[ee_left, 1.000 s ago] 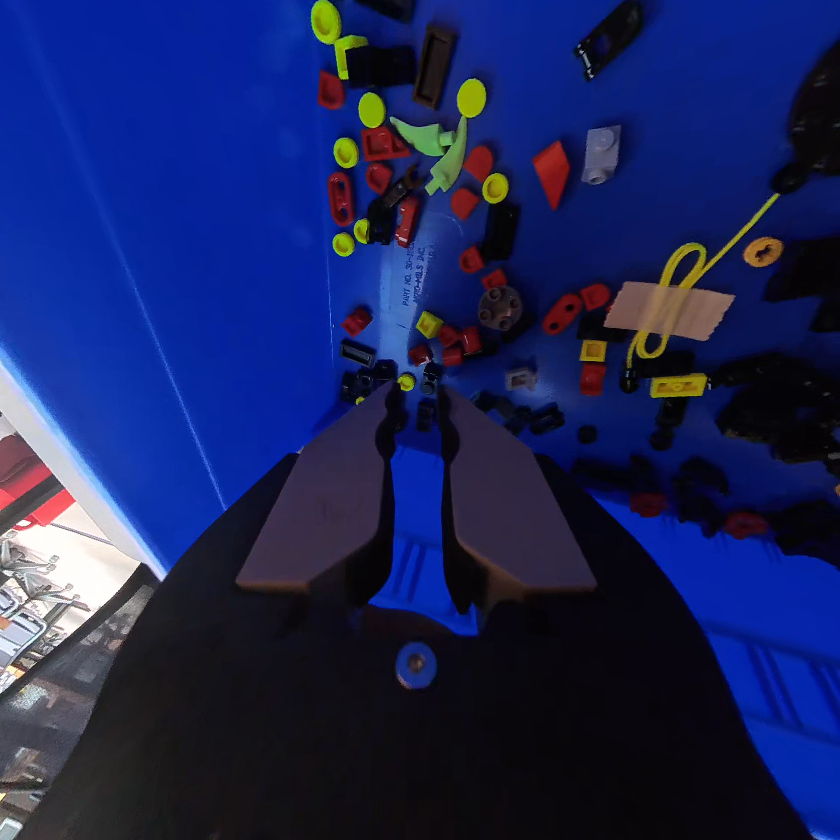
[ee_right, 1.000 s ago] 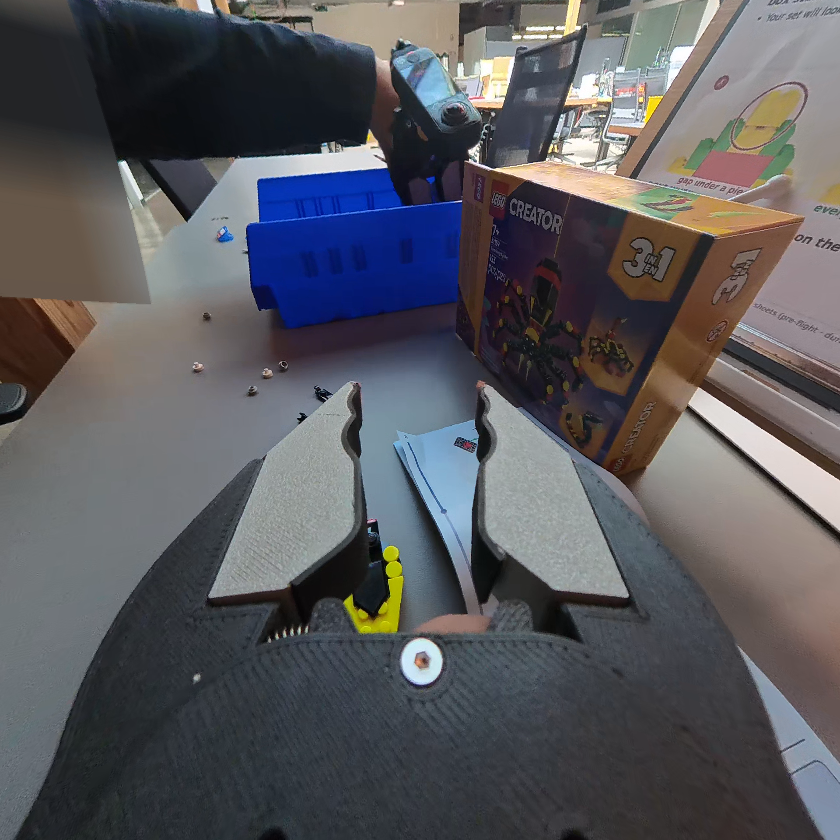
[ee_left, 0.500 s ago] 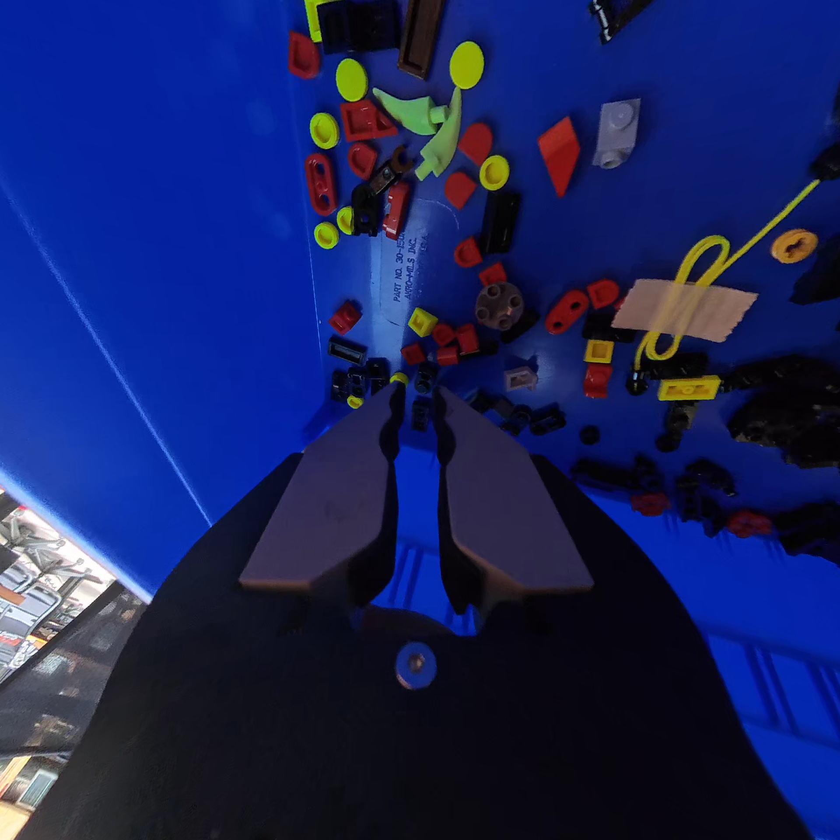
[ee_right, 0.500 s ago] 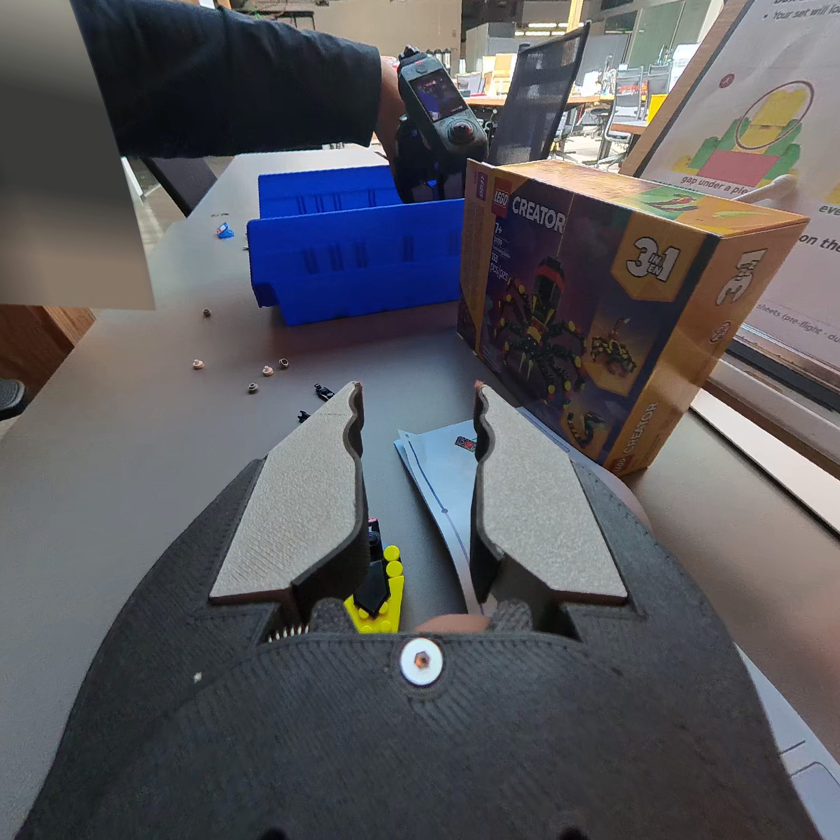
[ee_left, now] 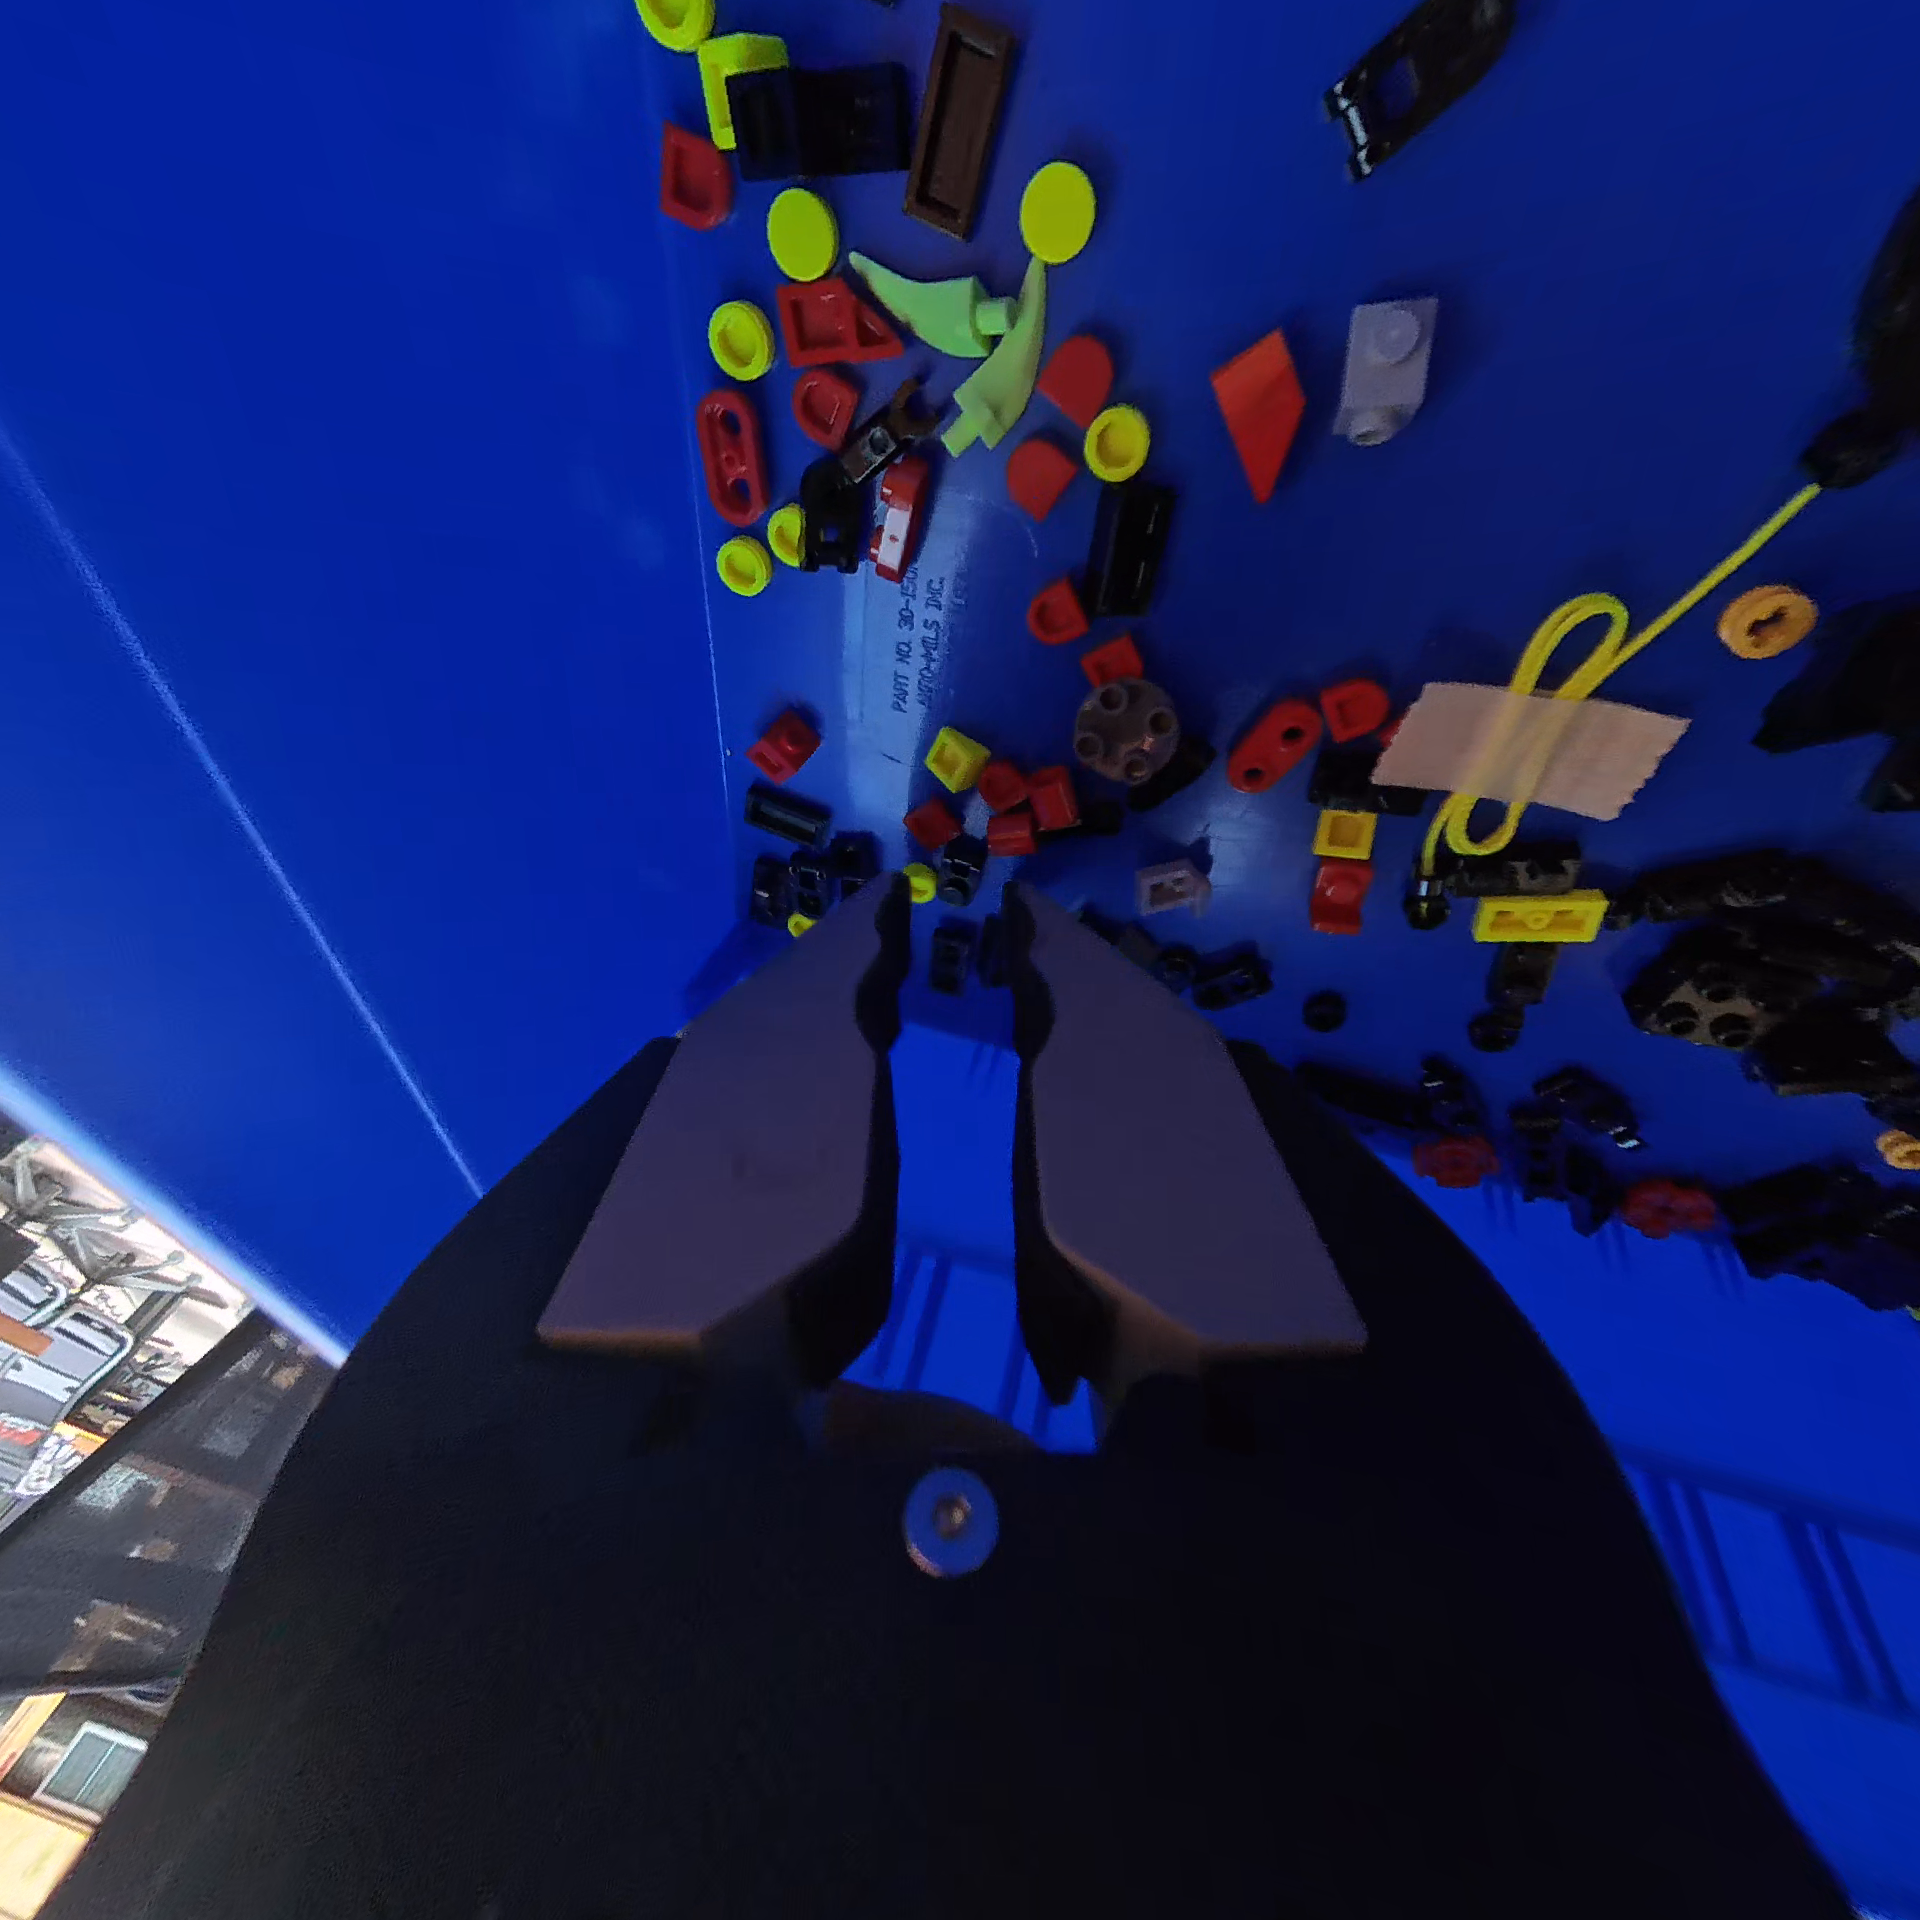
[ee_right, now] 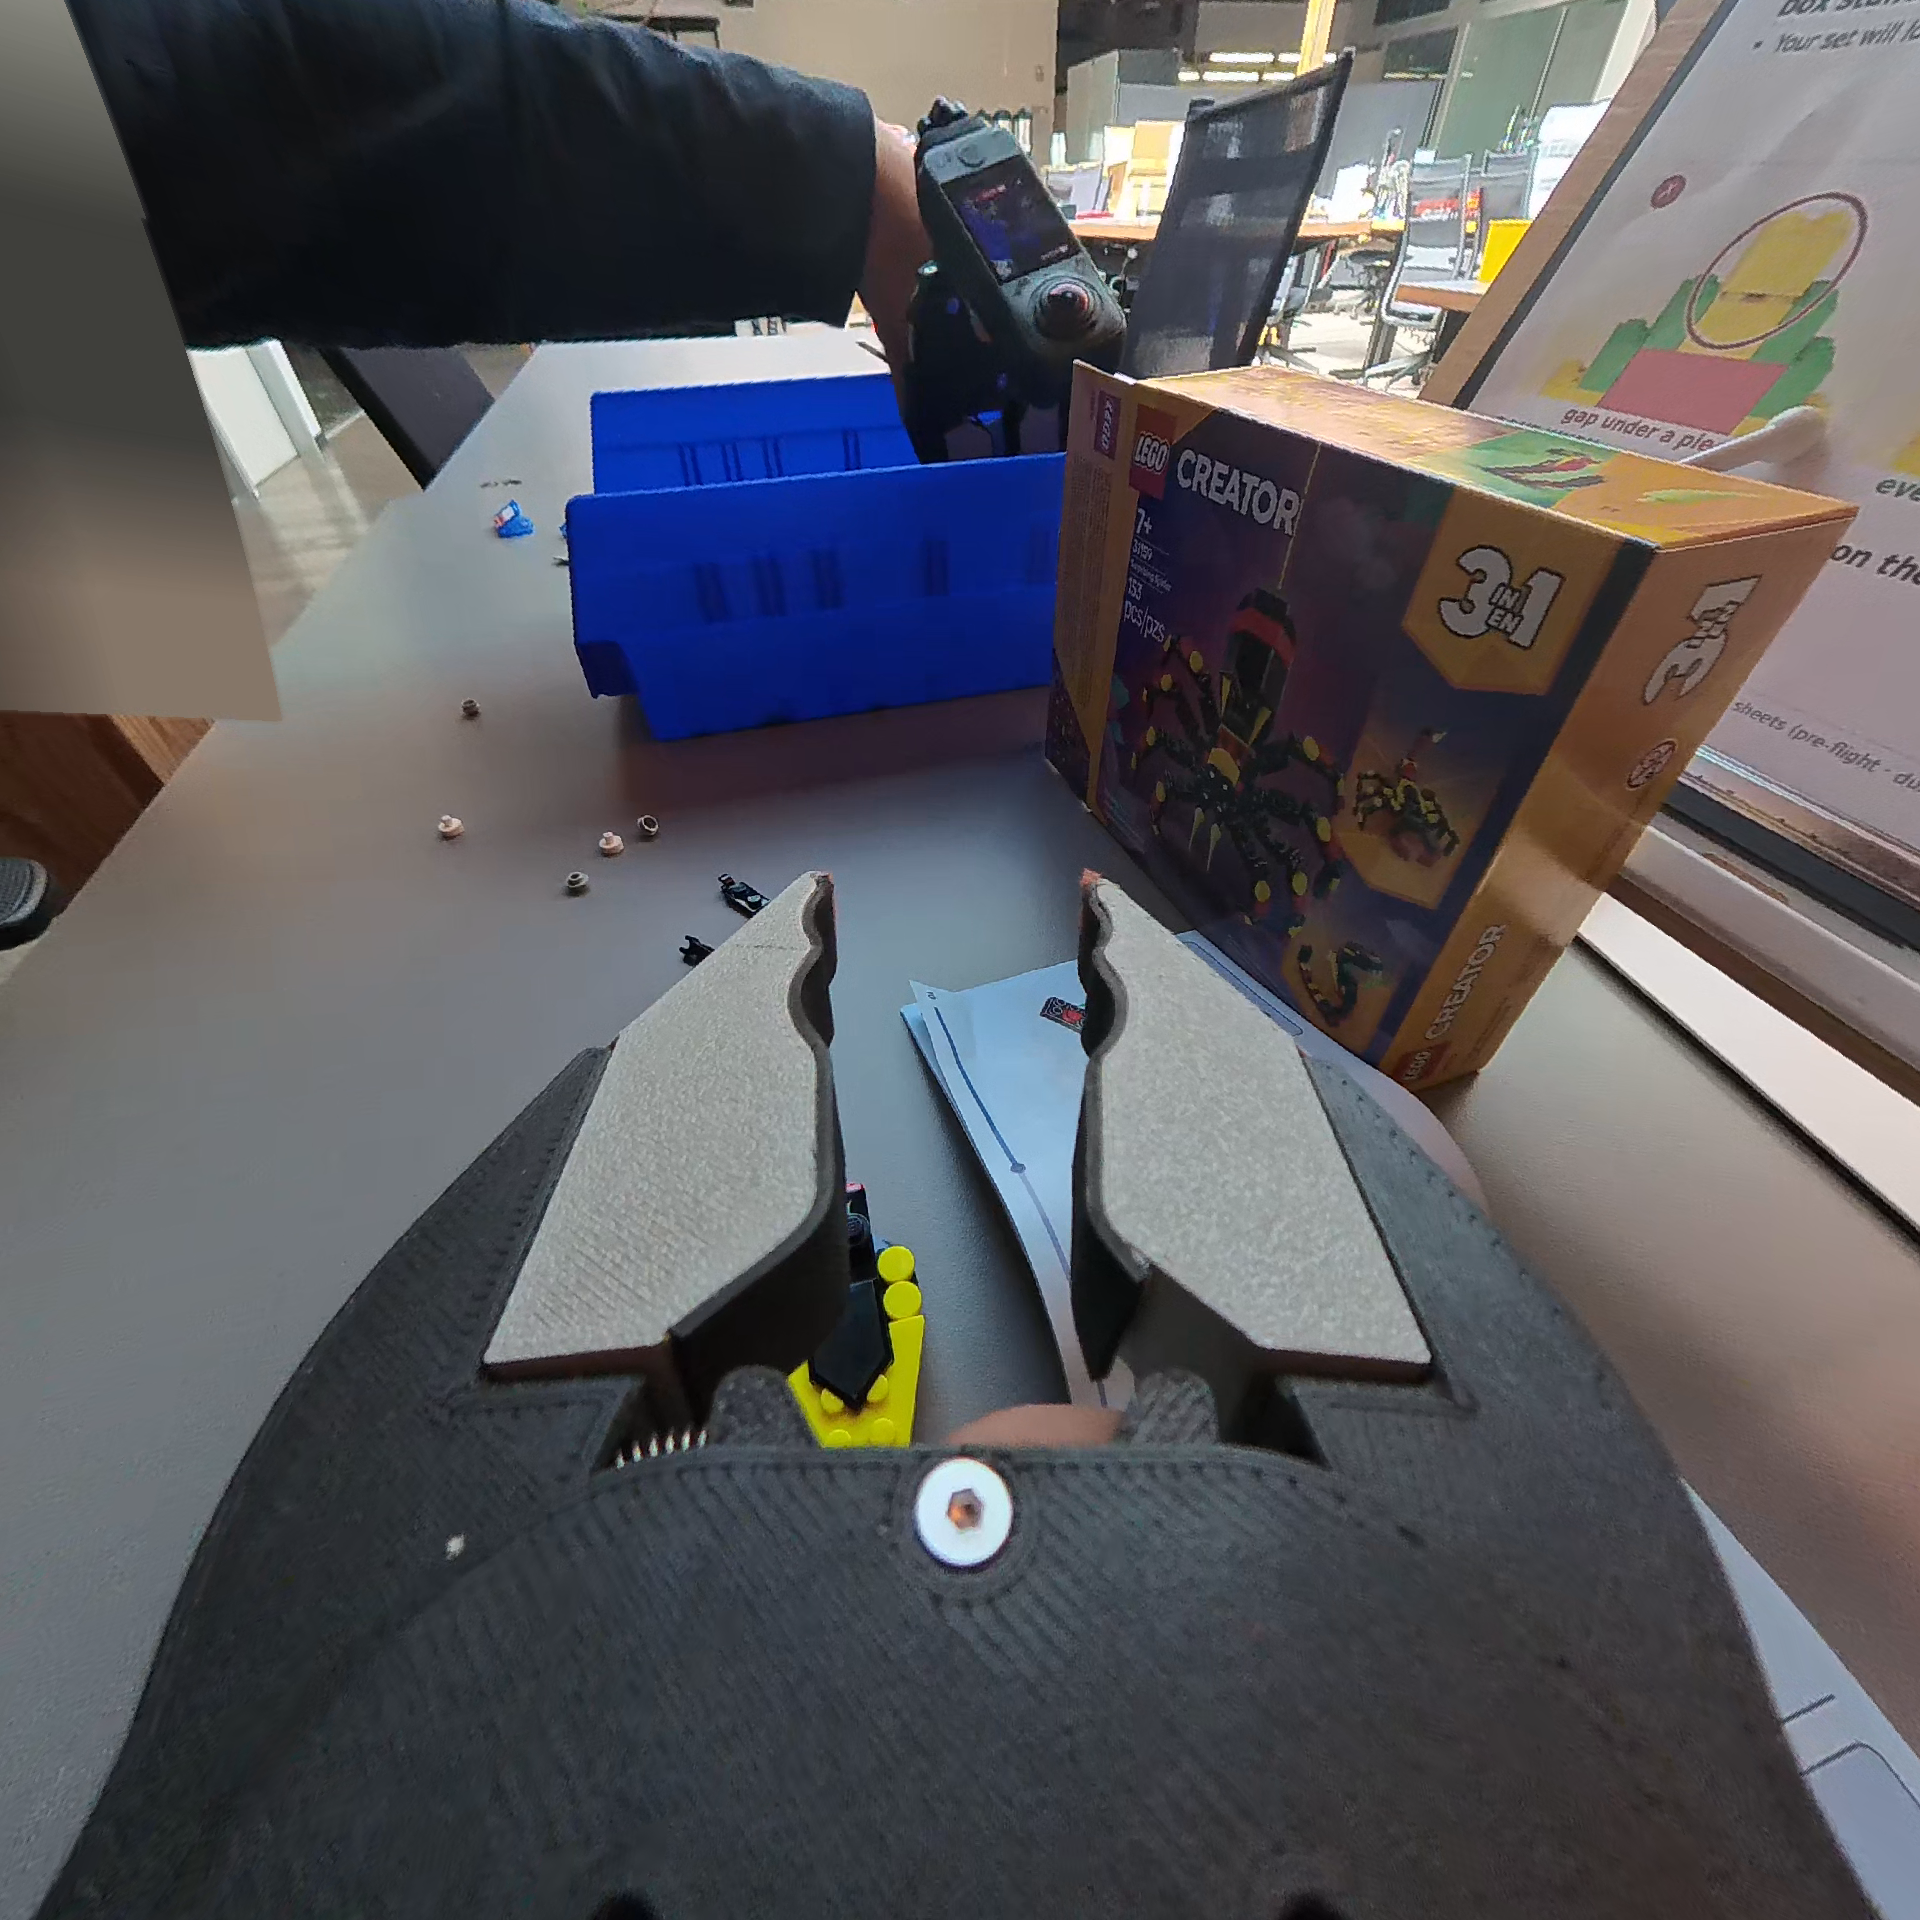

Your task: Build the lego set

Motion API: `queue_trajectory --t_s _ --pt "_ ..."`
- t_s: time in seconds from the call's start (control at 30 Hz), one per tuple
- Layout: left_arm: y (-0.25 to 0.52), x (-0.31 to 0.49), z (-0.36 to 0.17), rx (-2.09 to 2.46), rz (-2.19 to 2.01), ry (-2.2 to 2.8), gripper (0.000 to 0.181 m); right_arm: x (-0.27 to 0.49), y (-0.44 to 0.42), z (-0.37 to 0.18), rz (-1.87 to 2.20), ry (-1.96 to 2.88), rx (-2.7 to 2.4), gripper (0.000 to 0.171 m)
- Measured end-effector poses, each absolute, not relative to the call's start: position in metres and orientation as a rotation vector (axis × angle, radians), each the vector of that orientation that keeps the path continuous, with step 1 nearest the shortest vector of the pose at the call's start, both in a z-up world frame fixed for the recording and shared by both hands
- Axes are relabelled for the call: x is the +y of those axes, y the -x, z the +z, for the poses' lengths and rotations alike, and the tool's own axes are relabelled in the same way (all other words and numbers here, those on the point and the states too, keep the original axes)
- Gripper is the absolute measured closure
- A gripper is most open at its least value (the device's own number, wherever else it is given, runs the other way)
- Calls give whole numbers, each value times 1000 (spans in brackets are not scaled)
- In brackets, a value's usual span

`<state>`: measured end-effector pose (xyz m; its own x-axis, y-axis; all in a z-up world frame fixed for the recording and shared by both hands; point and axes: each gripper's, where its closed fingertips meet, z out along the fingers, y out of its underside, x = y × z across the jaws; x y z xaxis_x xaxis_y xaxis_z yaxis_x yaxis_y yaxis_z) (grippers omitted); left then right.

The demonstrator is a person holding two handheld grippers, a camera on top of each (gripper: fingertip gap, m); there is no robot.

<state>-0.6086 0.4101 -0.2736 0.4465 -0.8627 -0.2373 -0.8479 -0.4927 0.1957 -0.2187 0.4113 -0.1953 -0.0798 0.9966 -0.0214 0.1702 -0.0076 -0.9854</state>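
My left gripper is inside the blue bin, low over its floor. Its jaws are a narrow gap apart and hold nothing. Small black pieces lie on the floor between and just beyond the fingertips. Red, yellow and black Lego pieces are scattered across the bin floor. My right gripper is open and empty over the grey table. A small yellow and black partial build lies on the table under its left finger. The left gripper also shows in the right wrist view, reaching into the bin.
The Lego set box stands to the right of the bin. An instruction booklet lies under my right gripper. Small loose pieces dot the table on the left. A yellow string on a card lies in the bin. A person's sleeve crosses the top. One gripper's finger ends stand about 40 cm off the other's.
My left gripper drifted slightly over the bin floor and back, and its jaws opened a touch wider. My right gripper has not moved.
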Motion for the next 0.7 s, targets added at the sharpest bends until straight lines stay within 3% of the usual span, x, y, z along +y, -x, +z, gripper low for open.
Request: queue_trajectory --t_s 0.03,0.7 --pt "607 410 -273 -1556 -465 -2630 165 411 219 -195 1195 1306 -1390 127" --pt "606 408 -276 -1524 -378 -2608 176 410 219 -196 1199 1304 -1397 128"
